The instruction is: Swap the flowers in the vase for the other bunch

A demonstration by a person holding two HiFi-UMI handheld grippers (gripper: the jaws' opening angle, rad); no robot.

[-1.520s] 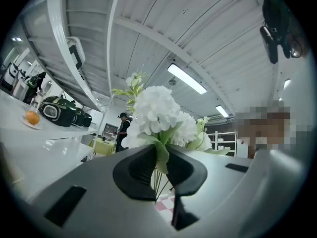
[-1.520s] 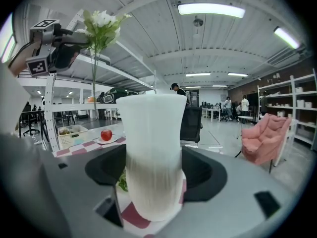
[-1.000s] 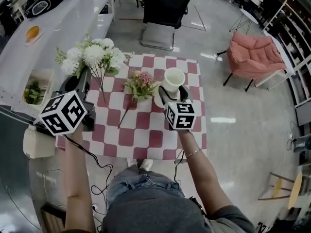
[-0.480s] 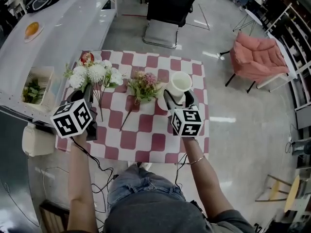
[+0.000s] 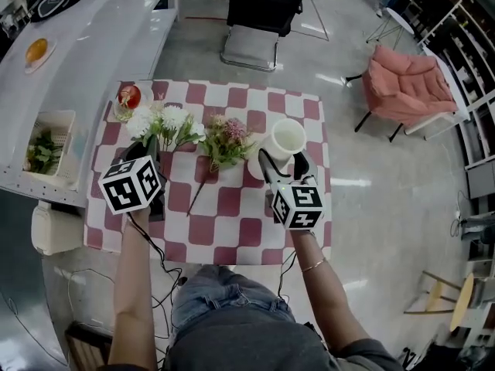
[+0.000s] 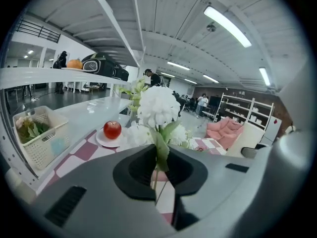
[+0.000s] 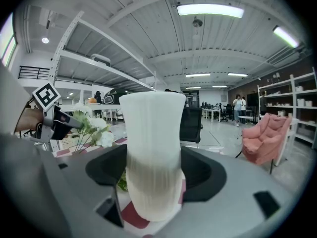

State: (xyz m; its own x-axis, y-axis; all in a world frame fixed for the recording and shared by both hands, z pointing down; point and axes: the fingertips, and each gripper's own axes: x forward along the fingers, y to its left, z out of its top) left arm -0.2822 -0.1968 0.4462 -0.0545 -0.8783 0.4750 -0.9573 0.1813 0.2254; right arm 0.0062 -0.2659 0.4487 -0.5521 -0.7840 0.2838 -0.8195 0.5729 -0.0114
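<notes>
The left gripper has its jaws almost together, pinched on the thin green stems of the white bunch. Its round, ruffled white heads and pale green leaves fan out past the jaws over the far left part of the red-and-white checked table. Just beyond the blooms, at the far left corner, a red apple sits on a small plate. The pink bunch lies flat on the cloth in the middle, between the white flowers and the vase. Its dusty pink and green heads point to the far side, and one long stem trails toward the near left. The vase stands upright on the right part of the table. It is white and finely ribbed, swelling low down and flaring to a wide round mouth. The right gripper has its jaws spread wide, one against each side of the vase's lower body.
</notes>
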